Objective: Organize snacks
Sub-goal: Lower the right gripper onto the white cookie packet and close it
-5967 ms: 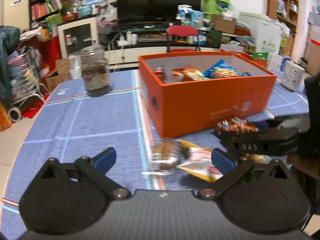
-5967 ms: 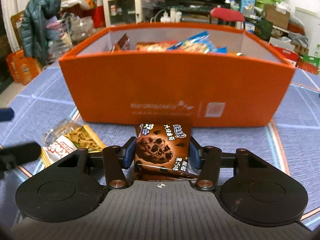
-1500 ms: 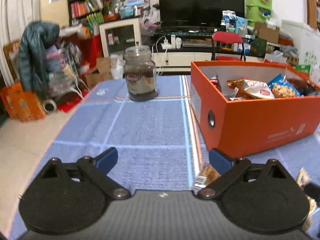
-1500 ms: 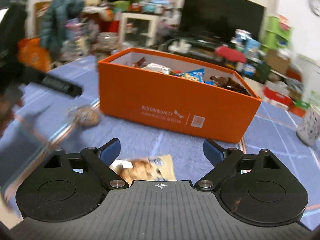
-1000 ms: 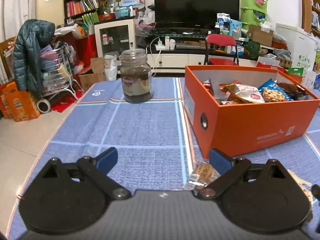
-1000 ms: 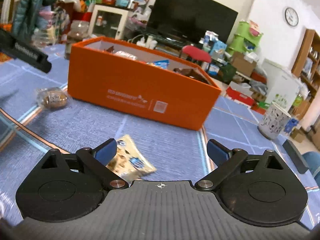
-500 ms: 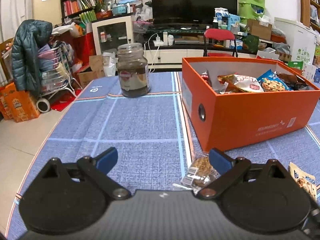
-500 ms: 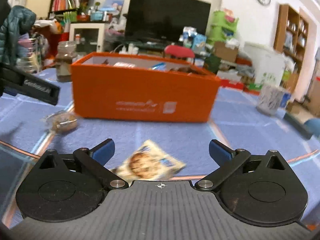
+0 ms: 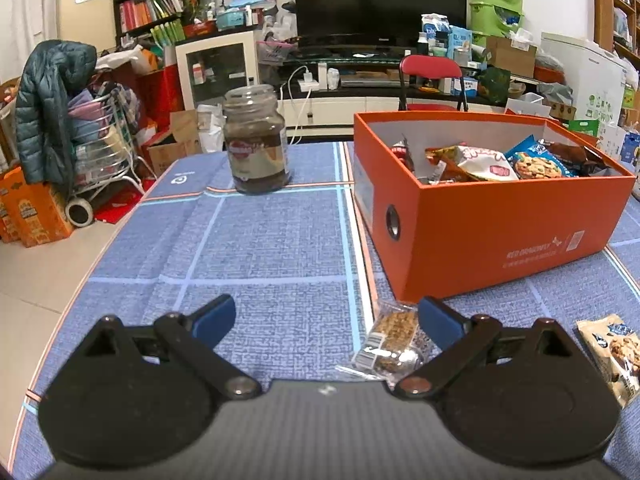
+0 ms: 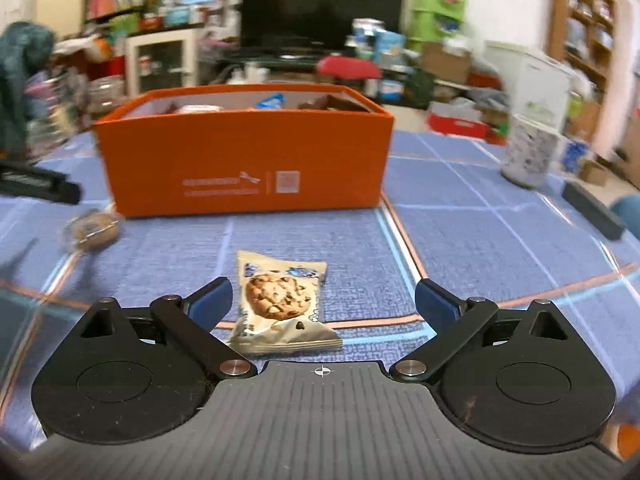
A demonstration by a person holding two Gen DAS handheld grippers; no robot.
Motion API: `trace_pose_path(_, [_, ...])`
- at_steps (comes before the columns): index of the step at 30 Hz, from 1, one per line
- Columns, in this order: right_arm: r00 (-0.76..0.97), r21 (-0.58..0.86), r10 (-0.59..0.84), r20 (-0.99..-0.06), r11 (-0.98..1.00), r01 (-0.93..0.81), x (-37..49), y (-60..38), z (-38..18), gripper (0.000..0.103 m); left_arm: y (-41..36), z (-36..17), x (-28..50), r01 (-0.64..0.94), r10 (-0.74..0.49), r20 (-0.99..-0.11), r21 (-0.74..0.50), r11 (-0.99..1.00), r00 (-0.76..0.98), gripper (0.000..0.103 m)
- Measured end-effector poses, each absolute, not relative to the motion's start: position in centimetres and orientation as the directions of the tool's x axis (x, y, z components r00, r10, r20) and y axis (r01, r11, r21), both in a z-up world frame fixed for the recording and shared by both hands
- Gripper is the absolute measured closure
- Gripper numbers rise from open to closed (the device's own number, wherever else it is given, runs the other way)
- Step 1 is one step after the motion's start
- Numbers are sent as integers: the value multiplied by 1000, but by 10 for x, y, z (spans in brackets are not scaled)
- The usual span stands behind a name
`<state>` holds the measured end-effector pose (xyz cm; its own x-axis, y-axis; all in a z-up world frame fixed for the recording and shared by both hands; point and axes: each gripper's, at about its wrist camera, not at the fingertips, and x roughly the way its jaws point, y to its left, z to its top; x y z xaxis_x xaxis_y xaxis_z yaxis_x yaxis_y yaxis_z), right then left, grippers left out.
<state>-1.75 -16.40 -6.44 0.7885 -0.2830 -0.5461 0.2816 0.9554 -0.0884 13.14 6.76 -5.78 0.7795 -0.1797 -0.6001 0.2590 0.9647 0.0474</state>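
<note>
An orange box (image 9: 496, 236) (image 10: 244, 168) holding several snack packets stands on the blue checked tablecloth. A clear-wrapped brown cake (image 9: 394, 338) (image 10: 91, 229) lies on the cloth just inside the right finger of my left gripper (image 9: 324, 314), which is open and empty. A beige cookie packet (image 10: 280, 300) (image 9: 618, 354) lies flat between the fingers of my right gripper (image 10: 324, 300), nearer the left finger. That gripper is open too and touches nothing. Part of the left gripper shows as a dark bar (image 10: 38, 184) at the left edge of the right wrist view.
A dark glass jar (image 9: 256, 150) stands at the back left of the table. A patterned white cup (image 10: 528, 156) and a dark flat bar (image 10: 592, 210) sit at the right. The table edge runs along the left, with floor, boxes and a laundry rack beyond.
Both grippers hold no snack now; six seconds ago the right one was shut on a brown cookie packet. The right gripper has swung round and centred over the beige cookie packet. The left view has drifted slightly.
</note>
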Motion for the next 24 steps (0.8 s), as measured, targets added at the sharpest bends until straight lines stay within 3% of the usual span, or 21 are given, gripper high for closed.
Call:
trace_pose_path(6, [845, -166, -168, -507, 981, 95, -30, -180, -32, 11, 68, -66, 132, 351, -245, -602, 62, 934, 760, 5])
trace_pose_path(9, [860, -129, -134, -493, 988, 80, -33, -188, -31, 10, 64, -74, 133, 418, -281, -600, 99, 903, 749, 5])
trace_pose_path(12, [842, -51, -69, -536, 997, 49, -26, -192, -43, 11, 58, -82, 139, 455, -305, -616, 98, 885, 726, 17])
trace_pose_path(17, [796, 29, 21, -605, 1000, -5, -13, -191, -61, 16, 43, -91, 148, 501, -353, -640, 58, 863, 682, 21])
trace_pose_path(24, [800, 49, 29, -599, 999, 1, -10, -191, -61, 17, 27, -94, 143, 491, -368, -700, -28, 871, 612, 31])
